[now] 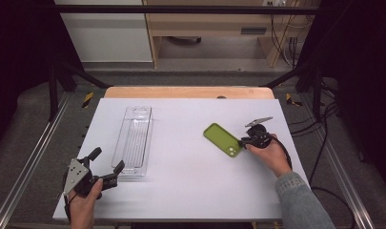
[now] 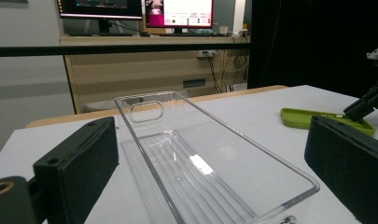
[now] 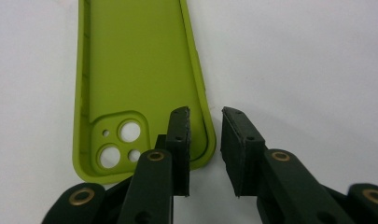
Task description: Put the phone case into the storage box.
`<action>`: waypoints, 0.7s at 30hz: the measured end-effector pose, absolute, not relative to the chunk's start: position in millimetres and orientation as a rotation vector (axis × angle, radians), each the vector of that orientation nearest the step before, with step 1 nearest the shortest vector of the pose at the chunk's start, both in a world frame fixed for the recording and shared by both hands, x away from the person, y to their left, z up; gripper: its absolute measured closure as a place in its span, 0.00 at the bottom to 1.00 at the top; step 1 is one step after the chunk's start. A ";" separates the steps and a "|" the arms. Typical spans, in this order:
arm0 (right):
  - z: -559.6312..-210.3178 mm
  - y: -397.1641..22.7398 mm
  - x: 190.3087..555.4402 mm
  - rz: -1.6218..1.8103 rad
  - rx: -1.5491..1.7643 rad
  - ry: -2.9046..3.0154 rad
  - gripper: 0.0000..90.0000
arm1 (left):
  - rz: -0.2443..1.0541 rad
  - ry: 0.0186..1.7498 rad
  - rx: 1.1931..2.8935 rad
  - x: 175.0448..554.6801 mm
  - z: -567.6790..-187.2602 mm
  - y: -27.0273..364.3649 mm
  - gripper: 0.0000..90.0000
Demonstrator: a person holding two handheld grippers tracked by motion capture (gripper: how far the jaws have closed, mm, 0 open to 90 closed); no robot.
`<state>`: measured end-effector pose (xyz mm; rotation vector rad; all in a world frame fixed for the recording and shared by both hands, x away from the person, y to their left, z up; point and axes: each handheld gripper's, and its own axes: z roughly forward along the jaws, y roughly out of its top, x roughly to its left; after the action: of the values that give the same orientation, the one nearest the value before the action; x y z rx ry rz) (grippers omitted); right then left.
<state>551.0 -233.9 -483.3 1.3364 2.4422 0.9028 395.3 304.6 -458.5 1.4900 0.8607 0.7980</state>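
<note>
A lime-green phone case (image 1: pixel 222 139) lies open side up on the white table (image 1: pixel 181 186), right of centre. My right gripper (image 1: pixel 241 141) is at its camera-hole corner. In the right gripper view the jaws (image 3: pixel 205 116) straddle the case's (image 3: pixel 135 70) side wall, one pad inside and one outside, with a gap still showing. A long clear plastic bin (image 1: pixel 133 140) stands empty at the left. My left gripper (image 1: pixel 107 160) rests just before its near end, wide open, with the bin's rim (image 2: pixel 214 121) running away between its jaws (image 2: pixel 210 158).
The table's wooden far edge (image 1: pixel 188 92) borders the white sheet. Metal frame rails (image 1: pixel 28 167) run down both sides, and cables (image 1: pixel 324 138) hang at the right. The left gripper view shows monitors (image 2: pixel 177 11) on a bench behind.
</note>
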 end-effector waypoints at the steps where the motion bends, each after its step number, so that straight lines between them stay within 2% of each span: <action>1: -483.6 -234.4 551.4 0.907 1.345 2.440 0.83 | 0.798 0.861 1.490 395.2 -458.5 304.6 0.03; 9: -483.6 -237.4 554.2 0.933 1.381 2.457 0.87 | 0.798 0.862 1.492 395.3 -458.7 304.5 0.03; 21: -475.7 -226.0 565.2 0.780 1.333 2.538 0.89 | 0.802 0.863 1.499 395.2 -458.7 304.8 0.03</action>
<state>565.2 -226.0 -475.7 1.3327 2.5376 0.7805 395.2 304.8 -458.7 1.4987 0.8629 0.8021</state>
